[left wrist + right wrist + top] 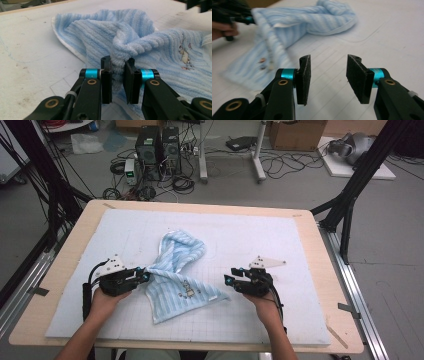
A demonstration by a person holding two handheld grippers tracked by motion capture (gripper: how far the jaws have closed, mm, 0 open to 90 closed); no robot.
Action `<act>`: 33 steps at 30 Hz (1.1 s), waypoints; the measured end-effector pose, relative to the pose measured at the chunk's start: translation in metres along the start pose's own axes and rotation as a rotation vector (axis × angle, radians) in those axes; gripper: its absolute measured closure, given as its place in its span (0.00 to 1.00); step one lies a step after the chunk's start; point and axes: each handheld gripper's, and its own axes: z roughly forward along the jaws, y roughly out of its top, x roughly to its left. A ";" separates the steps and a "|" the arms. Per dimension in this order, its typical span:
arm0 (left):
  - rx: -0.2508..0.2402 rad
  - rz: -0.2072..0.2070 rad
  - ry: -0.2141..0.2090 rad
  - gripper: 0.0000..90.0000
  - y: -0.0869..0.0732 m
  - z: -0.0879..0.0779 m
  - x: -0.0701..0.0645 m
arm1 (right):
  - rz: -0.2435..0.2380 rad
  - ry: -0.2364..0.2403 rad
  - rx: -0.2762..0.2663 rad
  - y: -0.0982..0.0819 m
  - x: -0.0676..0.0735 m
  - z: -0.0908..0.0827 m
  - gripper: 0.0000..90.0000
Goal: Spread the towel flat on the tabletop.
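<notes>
- High view: from above the person's side, looking forward and down over the whole table (320,250).
- Both gripper views: low, close to the mat, facing inward.
- Shared by all: the blue towel (180,270) (150,47) (294,27).

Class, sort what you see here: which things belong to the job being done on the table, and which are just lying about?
Part of the job:
towel
left gripper, shut on the towel
right gripper, open
white mat

Lying about:
computer towers
floor cables
cardboard box
</notes>
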 end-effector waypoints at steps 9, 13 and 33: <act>-0.002 0.002 0.000 0.86 0.000 -0.001 0.001 | -0.047 -0.023 0.125 0.028 0.007 0.070 0.59; -0.003 0.000 0.000 0.87 0.000 -0.001 0.001 | -0.064 -0.018 0.192 0.039 0.012 0.103 0.56; -0.003 -0.005 -0.005 0.87 -0.002 -0.002 0.002 | -0.176 -0.182 0.252 0.062 0.022 0.160 0.92</act>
